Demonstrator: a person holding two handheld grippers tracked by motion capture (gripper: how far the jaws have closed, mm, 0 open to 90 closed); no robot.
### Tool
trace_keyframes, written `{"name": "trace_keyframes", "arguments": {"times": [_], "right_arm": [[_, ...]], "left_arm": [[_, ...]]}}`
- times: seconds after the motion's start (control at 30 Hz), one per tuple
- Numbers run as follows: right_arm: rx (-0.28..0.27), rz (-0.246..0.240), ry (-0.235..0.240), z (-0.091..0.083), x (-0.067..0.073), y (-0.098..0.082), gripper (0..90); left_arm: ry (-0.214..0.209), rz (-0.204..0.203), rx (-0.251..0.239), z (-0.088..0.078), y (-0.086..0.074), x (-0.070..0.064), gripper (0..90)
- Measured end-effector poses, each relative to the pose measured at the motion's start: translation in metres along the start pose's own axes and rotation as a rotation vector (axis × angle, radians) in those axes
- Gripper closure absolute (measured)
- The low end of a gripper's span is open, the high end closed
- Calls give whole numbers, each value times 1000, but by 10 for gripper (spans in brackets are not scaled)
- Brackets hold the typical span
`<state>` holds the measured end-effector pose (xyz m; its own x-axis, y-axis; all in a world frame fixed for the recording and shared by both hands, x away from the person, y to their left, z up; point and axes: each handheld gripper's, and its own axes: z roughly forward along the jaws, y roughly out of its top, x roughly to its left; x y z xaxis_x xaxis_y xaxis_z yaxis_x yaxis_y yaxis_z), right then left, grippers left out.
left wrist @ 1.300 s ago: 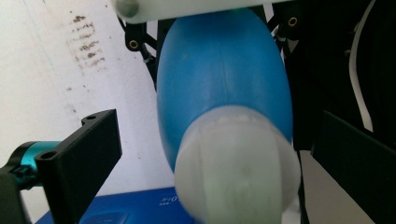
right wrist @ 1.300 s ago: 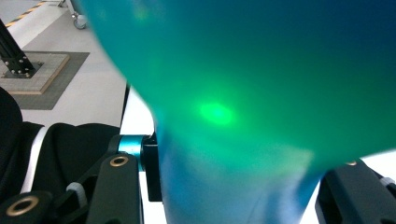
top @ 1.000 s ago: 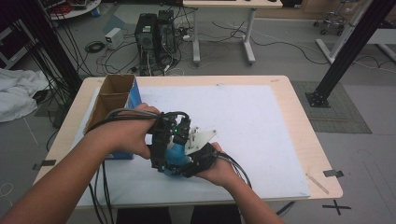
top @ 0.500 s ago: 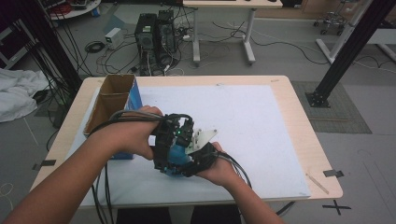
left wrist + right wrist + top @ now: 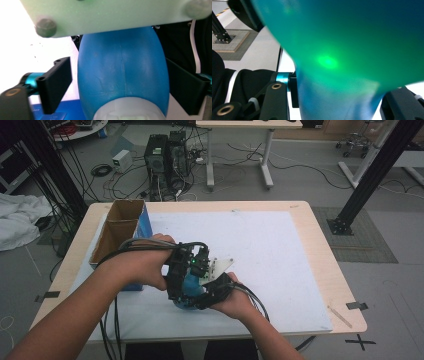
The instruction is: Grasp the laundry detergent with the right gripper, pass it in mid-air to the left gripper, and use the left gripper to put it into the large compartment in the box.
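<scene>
A blue egg-shaped rubber bulb (image 5: 187, 287) with a pale neck is held over the white mat, near the table's front edge. In the left gripper view the bulb (image 5: 122, 72) stands between the two black jaws of my left gripper (image 5: 120, 82). The right jaw is against it and a thin gap shows at the left jaw. My right gripper (image 5: 339, 100) has both jaws pressed on a narrow part of the bulb (image 5: 342, 50), which glows green from a light. In the high view the left gripper (image 5: 181, 279) and right gripper (image 5: 204, 296) meet at the bulb, and the hands hide the jaws.
An open cardboard box (image 5: 120, 227) with a blue side stands at the table's left, close to my left hand. The white mat (image 5: 260, 250) stretches to the right and back. A thin wooden stick (image 5: 340, 316) lies at the front right corner. Cables hang off the front edge.
</scene>
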<state>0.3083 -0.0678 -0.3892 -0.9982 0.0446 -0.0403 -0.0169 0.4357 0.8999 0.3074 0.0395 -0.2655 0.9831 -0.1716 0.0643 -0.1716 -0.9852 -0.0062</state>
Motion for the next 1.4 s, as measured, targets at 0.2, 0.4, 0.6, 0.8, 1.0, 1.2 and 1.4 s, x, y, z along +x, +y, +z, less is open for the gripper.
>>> {"name": "trace_keyframes", "arguments": {"times": [0.2, 0.4, 0.6, 0.8, 1.0, 1.2, 1.4], "right_arm": [[0, 2, 1, 0, 0, 0, 471], [0, 3, -5, 0, 0, 0, 471], [5, 11, -4, 1, 0, 0, 471], [1, 12, -5, 1, -1, 0, 471], [4, 12, -4, 0, -1, 0, 471], [2, 5, -7, 0, -2, 0, 471], [1, 8, -4, 1, -1, 0, 471]], "left_arm": [[-2, -1, 12, 1, 1, 0, 152], [-6, 4, 14, 0, 2, 0, 191], [-4, -4, 16, 1, 3, 0, 192], [-7, -15, 26, 2, 3, 1, 248], [-8, -25, 22, 3, 3, 2, 259], [-8, -19, 27, 3, 4, 2, 275], [-7, -21, 26, 3, 4, 1, 312]]}}
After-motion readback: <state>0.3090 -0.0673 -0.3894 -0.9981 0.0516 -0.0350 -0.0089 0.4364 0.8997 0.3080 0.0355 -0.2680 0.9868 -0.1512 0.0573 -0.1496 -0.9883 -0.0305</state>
